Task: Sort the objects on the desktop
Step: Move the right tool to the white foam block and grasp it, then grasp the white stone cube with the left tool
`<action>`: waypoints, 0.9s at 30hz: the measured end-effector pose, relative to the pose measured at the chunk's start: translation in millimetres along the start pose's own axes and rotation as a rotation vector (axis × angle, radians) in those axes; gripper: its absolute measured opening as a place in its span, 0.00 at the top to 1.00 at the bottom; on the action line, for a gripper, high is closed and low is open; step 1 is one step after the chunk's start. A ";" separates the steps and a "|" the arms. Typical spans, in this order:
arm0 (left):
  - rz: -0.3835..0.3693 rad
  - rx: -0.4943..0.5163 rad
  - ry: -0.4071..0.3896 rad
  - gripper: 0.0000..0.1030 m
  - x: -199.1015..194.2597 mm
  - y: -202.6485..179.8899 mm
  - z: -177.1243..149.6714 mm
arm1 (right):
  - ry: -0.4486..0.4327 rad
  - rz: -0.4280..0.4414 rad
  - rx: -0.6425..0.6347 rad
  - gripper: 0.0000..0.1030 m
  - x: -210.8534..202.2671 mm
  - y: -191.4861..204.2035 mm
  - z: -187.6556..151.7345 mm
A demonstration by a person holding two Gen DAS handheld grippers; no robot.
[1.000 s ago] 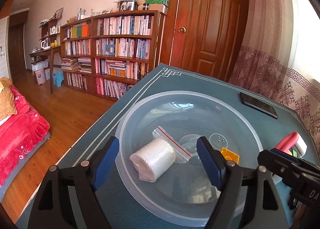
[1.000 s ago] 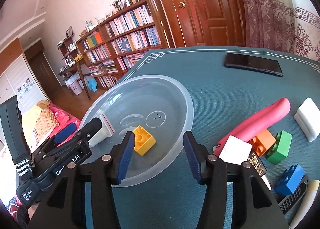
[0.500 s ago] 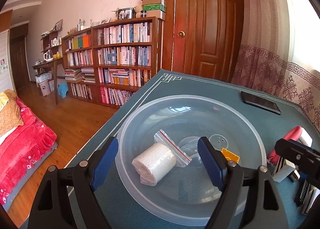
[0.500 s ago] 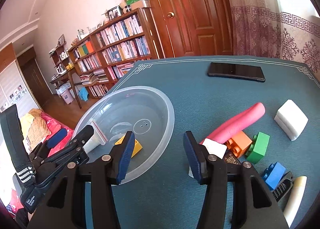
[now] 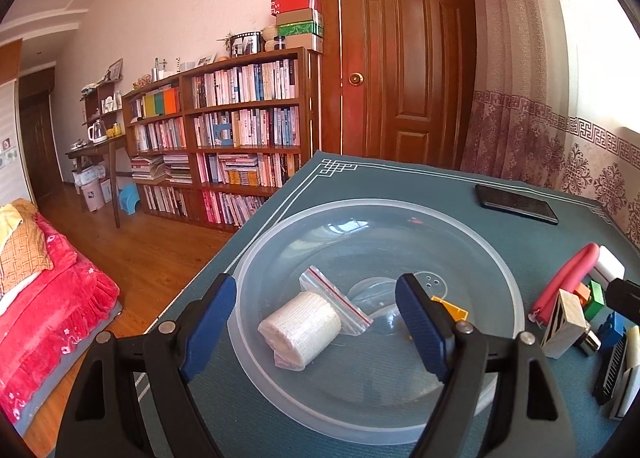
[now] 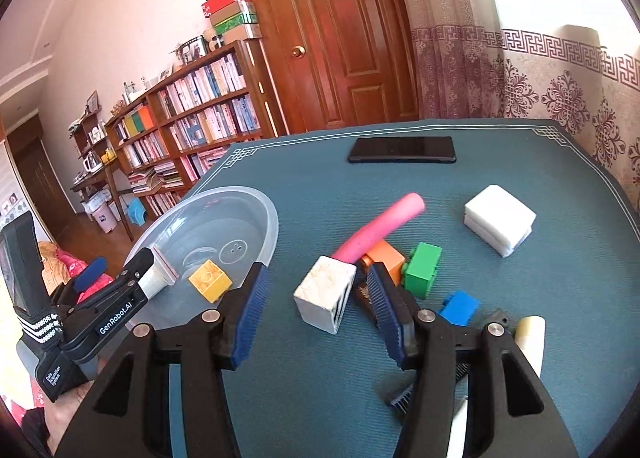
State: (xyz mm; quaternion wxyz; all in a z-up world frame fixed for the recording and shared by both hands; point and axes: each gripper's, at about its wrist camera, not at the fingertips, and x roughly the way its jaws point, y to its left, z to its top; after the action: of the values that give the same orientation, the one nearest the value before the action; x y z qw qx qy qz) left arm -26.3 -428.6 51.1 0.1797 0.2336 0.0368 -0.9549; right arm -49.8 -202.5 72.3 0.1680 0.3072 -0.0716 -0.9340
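Table (image 6: pixel 400 193) now: your right tongs (image 6: pixel 316 298), wide, moved from clear bowl (image 6: pixel 240 193) to white cube (image 6: pixel 325 294); left tongs (image 5: pixel 316 322) wide, unmoved.

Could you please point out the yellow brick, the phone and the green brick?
yellow brick (image 6: pixel 210 280): right wrist view, studded top face.
phone (image 6: pixel 402 149): right wrist view, middle of screen.
green brick (image 6: pixel 423 270): right wrist view, side face.

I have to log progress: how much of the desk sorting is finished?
Done: the bandage roll and yellow brick lie in the clear bowl. In hand: nothing; the right tool is open around the white cube. Left: pink tube, bricks, white sponge.
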 end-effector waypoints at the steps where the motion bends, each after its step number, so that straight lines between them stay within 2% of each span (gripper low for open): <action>1: -0.003 0.007 -0.004 0.18 -1.5 -2.5 0.3 | -0.006 -0.015 0.006 0.46 -3.6 -4.4 -2.8; 9: -0.046 0.047 -0.030 0.18 -17.7 -21.3 -2.4 | -0.057 -0.097 0.057 0.46 -35.0 -37.4 -15.1; 18: -0.117 0.074 -0.047 0.18 -43.1 -52.1 -5.8 | -0.028 -0.171 0.079 0.46 -54.6 -69.0 -48.3; 23: -0.177 0.095 -0.015 0.18 -51.4 -72.9 -12.4 | -0.029 -0.179 0.139 0.46 -64.6 -88.8 -55.1; 27: -0.257 0.101 0.039 0.18 -53.3 -89.8 -18.5 | -0.034 -0.176 0.166 0.46 -67.6 -92.8 -56.4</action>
State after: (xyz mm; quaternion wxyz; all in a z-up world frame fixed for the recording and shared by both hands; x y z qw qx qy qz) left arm -6.6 -324.6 57.9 0.0430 0.2544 0.0218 -0.9659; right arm 9.9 -93.5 42.3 0.0581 0.3091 -0.1241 -0.9411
